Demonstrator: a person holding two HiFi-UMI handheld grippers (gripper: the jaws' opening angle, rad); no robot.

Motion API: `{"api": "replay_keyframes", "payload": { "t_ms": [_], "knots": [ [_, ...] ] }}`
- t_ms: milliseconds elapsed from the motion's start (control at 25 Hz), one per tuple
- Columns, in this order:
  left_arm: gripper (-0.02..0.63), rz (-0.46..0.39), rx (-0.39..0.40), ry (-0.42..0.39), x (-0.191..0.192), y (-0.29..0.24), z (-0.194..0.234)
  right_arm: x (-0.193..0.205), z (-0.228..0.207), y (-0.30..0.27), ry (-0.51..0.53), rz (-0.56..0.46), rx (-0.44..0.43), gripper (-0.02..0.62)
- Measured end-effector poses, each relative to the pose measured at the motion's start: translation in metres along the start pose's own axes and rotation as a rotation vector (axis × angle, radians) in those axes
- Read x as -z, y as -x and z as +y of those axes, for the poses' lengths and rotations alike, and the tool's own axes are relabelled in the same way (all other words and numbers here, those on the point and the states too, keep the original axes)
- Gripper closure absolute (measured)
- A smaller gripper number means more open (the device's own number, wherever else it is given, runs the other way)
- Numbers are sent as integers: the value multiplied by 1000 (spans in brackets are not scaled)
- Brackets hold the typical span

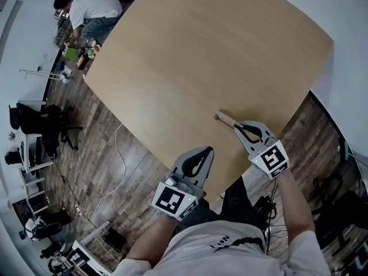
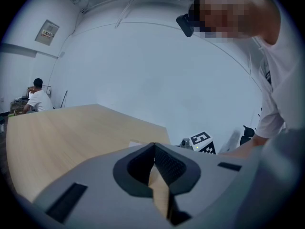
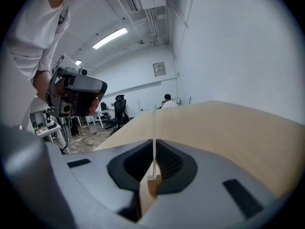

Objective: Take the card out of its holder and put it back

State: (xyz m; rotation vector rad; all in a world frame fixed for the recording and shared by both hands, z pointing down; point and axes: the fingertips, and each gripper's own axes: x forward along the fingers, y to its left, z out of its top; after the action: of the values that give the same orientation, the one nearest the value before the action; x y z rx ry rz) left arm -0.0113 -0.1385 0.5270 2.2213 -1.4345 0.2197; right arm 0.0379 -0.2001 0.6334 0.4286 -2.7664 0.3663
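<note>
A small wooden card holder (image 1: 224,118) lies on the tan table (image 1: 201,56) near its front edge. My right gripper (image 1: 234,125) meets the holder's near end. In the right gripper view a thin white card (image 3: 154,125) stands edge-on in the holder's slot (image 3: 152,184), and the right gripper (image 3: 154,142) is shut with the card running along the seam between its jaws. My left gripper (image 1: 208,149) hovers over the table's front edge, left of the holder. It (image 2: 154,144) is shut with nothing in it, and only table shows through its hollow.
The table's front edge runs diagonally under both grippers, with wood floor and a white cable (image 1: 118,154) beyond. A person (image 1: 86,13) crouches at the far left corner, near office chairs (image 1: 40,122). The right gripper's marker cube (image 2: 202,142) shows in the left gripper view.
</note>
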Motion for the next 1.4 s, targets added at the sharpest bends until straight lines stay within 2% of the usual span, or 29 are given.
{"api": "replay_keyframes", "payload": {
  "t_ms": [360,560,840,1120,1400],
  "knots": [
    [592,-46,35,-19,-20,10,-17,-47,-2,27,27,-49,83,569],
    [592,-73,77,-41,-32,26,-25,-79,9,41,-43,-94,146,569],
    [592,-96,147,-52,-53,57,-33,-145,49,66,-63,-178,237,569],
    [592,-89,214,-57,-73,98,-41,-180,94,89,-67,-213,316,569],
    [592,-130,280,-75,-91,142,-43,-214,140,107,-60,-284,385,569]
  ]
}}
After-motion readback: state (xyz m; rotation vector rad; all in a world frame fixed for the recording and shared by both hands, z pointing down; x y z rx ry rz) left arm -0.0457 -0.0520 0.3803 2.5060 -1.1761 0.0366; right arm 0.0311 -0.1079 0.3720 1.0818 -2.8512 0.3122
